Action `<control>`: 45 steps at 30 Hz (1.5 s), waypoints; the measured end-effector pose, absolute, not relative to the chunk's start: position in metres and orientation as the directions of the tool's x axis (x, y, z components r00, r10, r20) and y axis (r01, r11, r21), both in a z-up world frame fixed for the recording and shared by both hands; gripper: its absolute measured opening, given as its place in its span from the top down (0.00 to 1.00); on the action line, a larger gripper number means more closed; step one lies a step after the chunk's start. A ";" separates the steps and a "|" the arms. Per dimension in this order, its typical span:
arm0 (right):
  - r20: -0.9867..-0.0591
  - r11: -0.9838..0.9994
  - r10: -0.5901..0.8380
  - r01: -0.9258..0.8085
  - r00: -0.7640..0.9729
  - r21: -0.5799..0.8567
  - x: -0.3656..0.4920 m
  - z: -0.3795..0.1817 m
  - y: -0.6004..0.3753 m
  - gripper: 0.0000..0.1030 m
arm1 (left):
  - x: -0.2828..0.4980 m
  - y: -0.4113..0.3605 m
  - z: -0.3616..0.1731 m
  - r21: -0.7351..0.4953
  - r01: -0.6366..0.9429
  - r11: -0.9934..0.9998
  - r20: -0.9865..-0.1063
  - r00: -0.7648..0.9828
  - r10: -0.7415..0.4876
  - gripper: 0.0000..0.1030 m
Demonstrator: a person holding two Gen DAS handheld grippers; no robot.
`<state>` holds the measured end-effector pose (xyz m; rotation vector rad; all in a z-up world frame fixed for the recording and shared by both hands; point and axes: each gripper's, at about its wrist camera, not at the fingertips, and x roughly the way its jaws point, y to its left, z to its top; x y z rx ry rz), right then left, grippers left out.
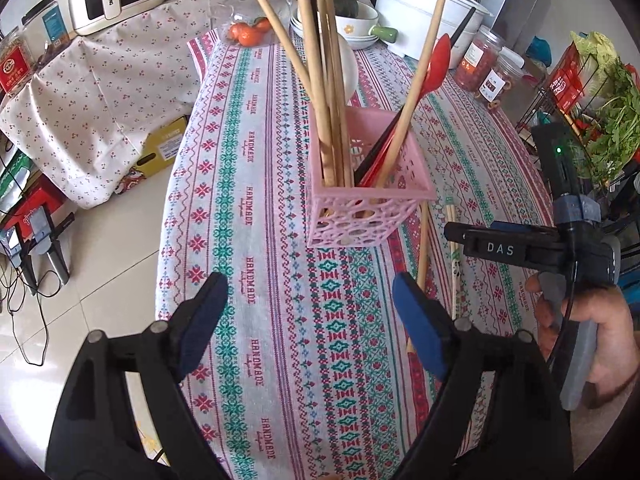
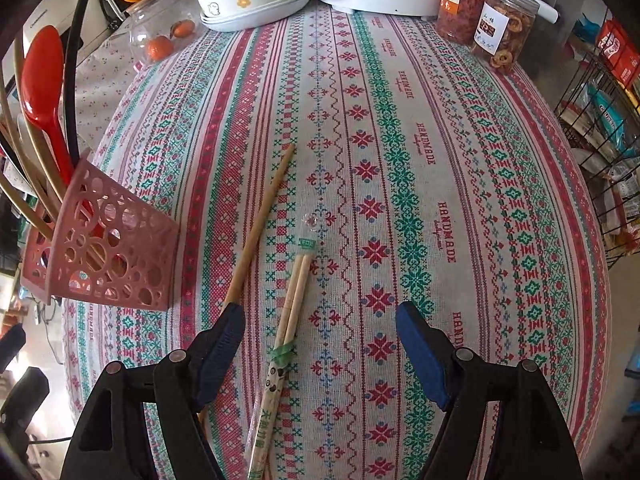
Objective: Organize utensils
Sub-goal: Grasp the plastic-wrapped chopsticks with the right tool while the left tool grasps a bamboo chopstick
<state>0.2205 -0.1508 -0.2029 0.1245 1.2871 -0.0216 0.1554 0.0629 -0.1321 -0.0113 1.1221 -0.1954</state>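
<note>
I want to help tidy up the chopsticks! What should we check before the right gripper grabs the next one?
1. Right gripper open: ok, fingers spread wide.
2. Right gripper empty: ok, nothing between the fingers.
3. Something left to pick: ok, a loose chopstick and a wrapped pair lie on the cloth.
4. Target lined up: ok for the wrapped pair, which runs between the fingers; the loose chopstick passes under the left finger.
5. Basket upright with room: ok, it stands, with a gap among the chopsticks and red spoon.
6. Left gripper out of the way: ok, open, empty, short of the basket.
</note>
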 end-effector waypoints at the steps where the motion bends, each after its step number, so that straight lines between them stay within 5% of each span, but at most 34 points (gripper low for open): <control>1: -0.962 0.993 0.051 0.086 0.269 0.076 0.221 -0.207 -0.150 0.24 | 0.155 0.063 -0.132 -0.108 0.152 0.983 -0.894 0.417 -0.162 0.18; 10: -0.964 0.999 -0.022 0.034 0.266 -0.014 0.220 -0.221 -0.137 0.32 | 0.153 0.056 -0.134 -0.107 0.178 0.978 -0.897 0.407 -0.172 0.18; 16: -0.960 0.999 -0.011 -0.029 0.278 -0.020 0.210 -0.219 -0.129 0.57 | 0.149 0.043 -0.134 -0.093 0.217 0.972 -0.898 0.404 -0.176 0.18; 20: -0.959 0.998 0.012 -0.069 0.284 -0.008 0.200 -0.217 -0.132 0.83 | 0.143 0.023 -0.135 -0.059 0.279 0.959 -0.894 0.412 -0.175 0.18; 24: -0.963 0.997 0.068 -0.053 0.261 0.056 0.183 -0.211 -0.155 0.95 | 0.136 -0.001 -0.133 -0.023 0.354 0.935 -0.889 0.420 -0.181 0.18; 28: -0.956 0.996 0.084 -0.012 0.282 0.084 0.173 -0.202 -0.188 0.95 | 0.135 -0.036 -0.139 0.024 0.426 0.904 -0.895 0.412 -0.170 0.24; 33: -0.944 0.992 0.105 0.039 0.312 0.123 0.168 -0.184 -0.237 0.95 | 0.159 -0.088 -0.156 0.074 0.487 0.870 -0.922 0.367 -0.127 0.65; 35: -0.941 0.989 0.118 0.053 0.317 0.141 0.165 -0.178 -0.250 0.95 | 0.179 -0.104 -0.166 0.080 0.476 0.876 -0.936 0.338 -0.099 0.74; 45: -0.908 0.966 0.209 0.069 0.362 0.250 0.161 -0.152 -0.292 0.95 | 0.262 -0.126 -0.194 0.083 0.292 0.953 -0.960 0.279 -0.002 0.74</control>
